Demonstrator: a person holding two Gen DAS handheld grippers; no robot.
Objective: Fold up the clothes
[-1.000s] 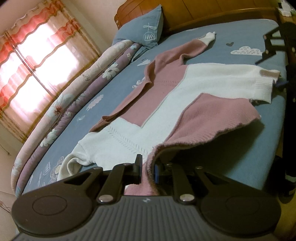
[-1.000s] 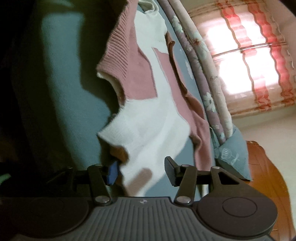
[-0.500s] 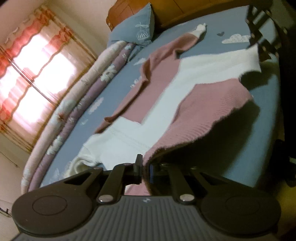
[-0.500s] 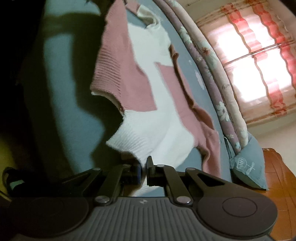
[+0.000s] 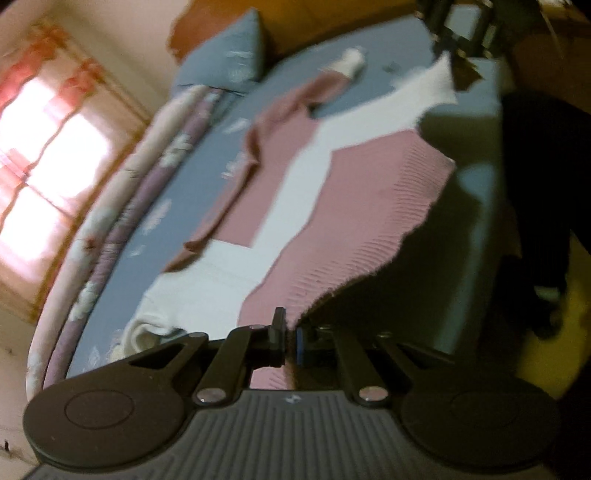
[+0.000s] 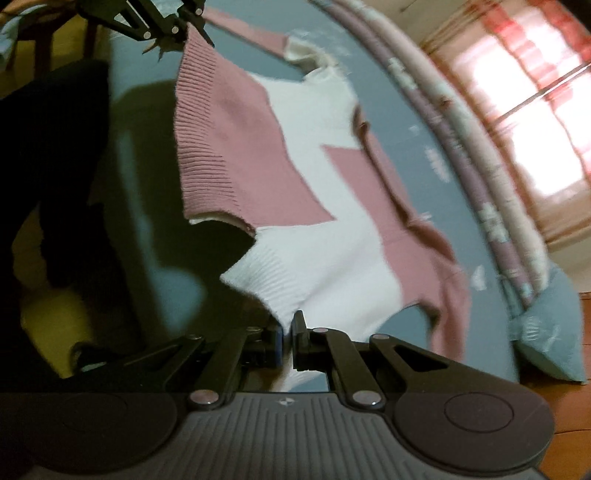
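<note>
The pink and white sweater (image 5: 332, 206) lies spread on the blue bed (image 5: 469, 229), with its near hem raised off the sheet between your two grippers. Your left gripper (image 5: 290, 338) is clamped on the pink corner of the ribbed hem, the cloth running up and away from its closed fingers. Your right gripper (image 6: 286, 338) is clamped on the white corner of the same hem, which fans out just ahead of it. Beyond both grippers the rest of the sweater rests flat, one pink sleeve (image 5: 328, 86) stretching toward the far end of the bed. Past the sweater, along the bed's far edge, lies a rolled floral quilt (image 6: 476, 147), with a blue pillow (image 5: 229, 62) at its end against the wooden headboard (image 5: 295, 22). A bright window with red-striped curtains (image 6: 535, 74) stands behind the quilt.
</note>
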